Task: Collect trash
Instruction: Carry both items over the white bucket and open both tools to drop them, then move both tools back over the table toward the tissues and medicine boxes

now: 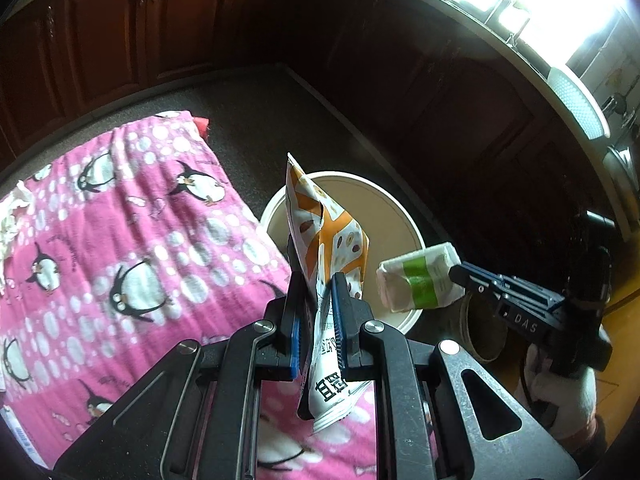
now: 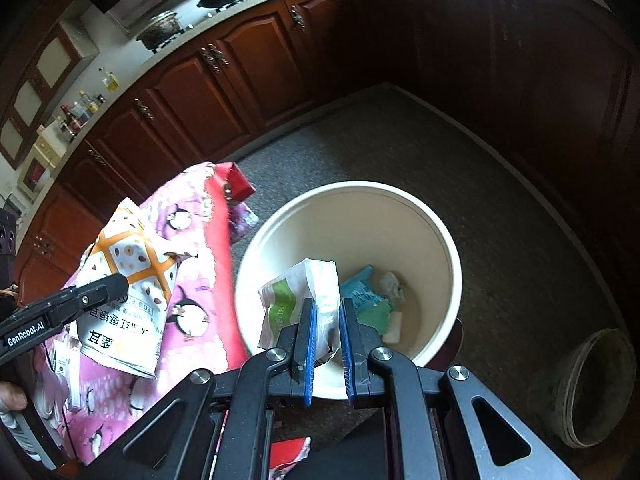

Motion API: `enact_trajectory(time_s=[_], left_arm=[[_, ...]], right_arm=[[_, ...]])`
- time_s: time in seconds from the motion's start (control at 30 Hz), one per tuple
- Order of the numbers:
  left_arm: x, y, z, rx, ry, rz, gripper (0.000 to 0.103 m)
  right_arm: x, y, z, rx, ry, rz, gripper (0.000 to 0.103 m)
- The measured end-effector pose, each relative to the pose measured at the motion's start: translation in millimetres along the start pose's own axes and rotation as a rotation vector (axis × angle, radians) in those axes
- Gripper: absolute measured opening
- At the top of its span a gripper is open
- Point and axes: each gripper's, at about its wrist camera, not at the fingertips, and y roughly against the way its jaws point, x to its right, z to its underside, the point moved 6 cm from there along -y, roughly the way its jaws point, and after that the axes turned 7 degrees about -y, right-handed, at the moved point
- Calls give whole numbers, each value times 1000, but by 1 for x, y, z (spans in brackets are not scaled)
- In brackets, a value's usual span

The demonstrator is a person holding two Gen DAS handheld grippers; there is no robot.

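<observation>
My left gripper is shut on an orange-and-white snack bag, held upright just in front of the cream trash bin; the bag also shows in the right wrist view. My right gripper is shut on a white-and-green wrapper and holds it over the bin's near rim. The wrapper also shows in the left wrist view at the right gripper's tip. Teal and white trash lies inside the bin.
A pink penguin blanket covers a surface left of the bin, with crumpled tissue at its far left edge. A red item sits at the blanket's corner. A dark round pot stands on the floor right of the bin. Wooden cabinets line the back.
</observation>
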Motion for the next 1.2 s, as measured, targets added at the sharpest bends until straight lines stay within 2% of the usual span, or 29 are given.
enact_trajectory(time_s=[0.47, 0.5, 0.53, 0.57, 0.6, 0.63, 0.7, 0.97, 1.2], left_arm=[[16, -20, -4, 3, -2, -4, 12], [16, -20, -3, -1, 0, 0, 14], [15, -20, -2, -4, 1, 2, 20], [13, -20, -1, -6, 1, 4, 26], [13, -21, 0, -7, 1, 6, 39], [12, -20, 1, -6, 4, 13, 48], [11, -18, 4, -7, 7, 35, 49], [9, 1, 17, 8, -15, 24, 49], [-2, 20, 27, 28, -28, -24, 49]], right_arm=[[14, -32, 4, -32, -31, 72, 11], [13, -35, 4, -39, -32, 79, 13], [13, -37, 6, -50, -33, 92, 15], [13, -39, 7, -56, -34, 100, 23], [13, -39, 7, -55, -35, 97, 29], [12, -39, 7, -54, -37, 93, 29], [12, -38, 8, -57, -39, 88, 29], [5, -31, 8, -55, -41, 65, 30], [-15, -23, 11, -49, -6, 37, 35]])
